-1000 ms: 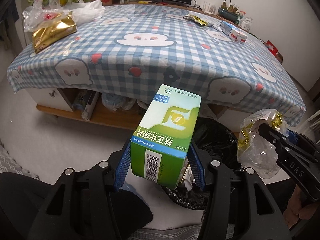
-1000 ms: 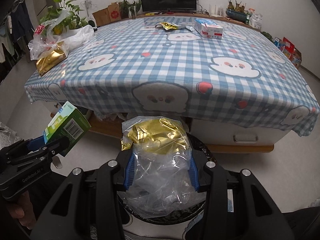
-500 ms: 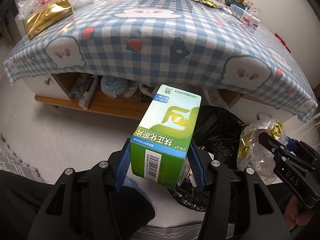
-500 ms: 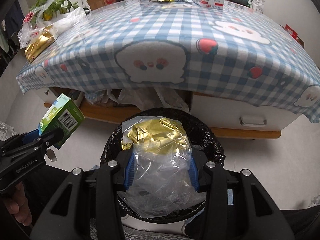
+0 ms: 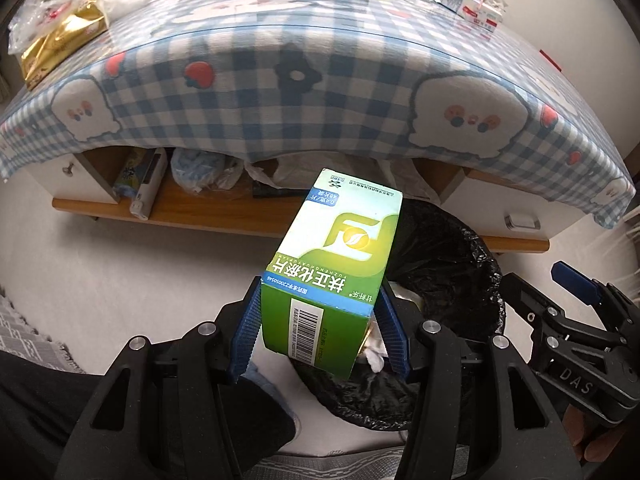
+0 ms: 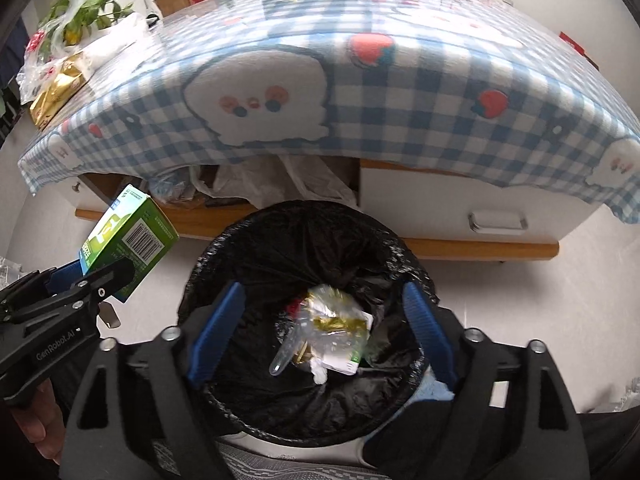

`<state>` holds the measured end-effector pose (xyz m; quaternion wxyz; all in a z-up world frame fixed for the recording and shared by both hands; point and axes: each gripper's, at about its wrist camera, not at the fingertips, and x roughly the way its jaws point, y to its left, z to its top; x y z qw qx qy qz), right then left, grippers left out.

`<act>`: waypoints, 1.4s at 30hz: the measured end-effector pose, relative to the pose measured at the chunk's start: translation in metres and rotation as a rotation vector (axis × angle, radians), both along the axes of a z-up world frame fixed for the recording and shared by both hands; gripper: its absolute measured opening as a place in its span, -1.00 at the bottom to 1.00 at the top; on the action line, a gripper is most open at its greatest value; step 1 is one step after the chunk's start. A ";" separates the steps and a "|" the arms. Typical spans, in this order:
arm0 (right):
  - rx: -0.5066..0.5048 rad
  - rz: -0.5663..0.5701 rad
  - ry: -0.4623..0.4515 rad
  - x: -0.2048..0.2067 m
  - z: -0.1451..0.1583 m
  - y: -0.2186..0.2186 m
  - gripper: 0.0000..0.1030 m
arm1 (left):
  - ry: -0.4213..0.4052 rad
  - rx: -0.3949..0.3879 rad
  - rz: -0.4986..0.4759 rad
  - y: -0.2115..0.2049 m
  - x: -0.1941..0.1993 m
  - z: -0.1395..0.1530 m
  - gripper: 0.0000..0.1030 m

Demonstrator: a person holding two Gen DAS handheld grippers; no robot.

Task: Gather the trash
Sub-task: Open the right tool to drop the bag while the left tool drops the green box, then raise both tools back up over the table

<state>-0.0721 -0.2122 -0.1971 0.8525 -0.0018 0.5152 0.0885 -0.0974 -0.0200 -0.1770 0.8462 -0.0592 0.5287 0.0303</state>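
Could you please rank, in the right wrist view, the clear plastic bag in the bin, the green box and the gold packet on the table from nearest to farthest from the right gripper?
From the right gripper, open above the bin:
1. Clear plastic bag, directly below, between the fingers, inside the bin.
2. Green box, to the left, clamped in the left gripper.
3. Gold packet, far upper left, on the table's corner.

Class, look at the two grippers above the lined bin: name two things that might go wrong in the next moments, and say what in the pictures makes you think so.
1. The left gripper holds the green box over the rim of the black-lined bin, not its middle; released here, it may fall to the floor.
2. The right gripper, jaws just opened and empty, hangs low inside the bin above the dropped clear bag; its fingers might snag the liner.
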 end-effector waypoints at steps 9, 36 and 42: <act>-0.036 -0.114 0.044 0.001 0.001 -0.045 0.85 | 0.001 0.003 -0.073 -0.039 0.009 -0.005 0.03; -0.017 -0.137 -0.041 -0.011 0.035 -0.071 0.85 | -0.057 0.009 -0.139 -0.070 0.007 0.015 0.64; -0.008 -0.106 -0.099 -0.012 0.054 -0.061 0.85 | -0.116 0.003 -0.120 -0.058 0.001 0.041 0.84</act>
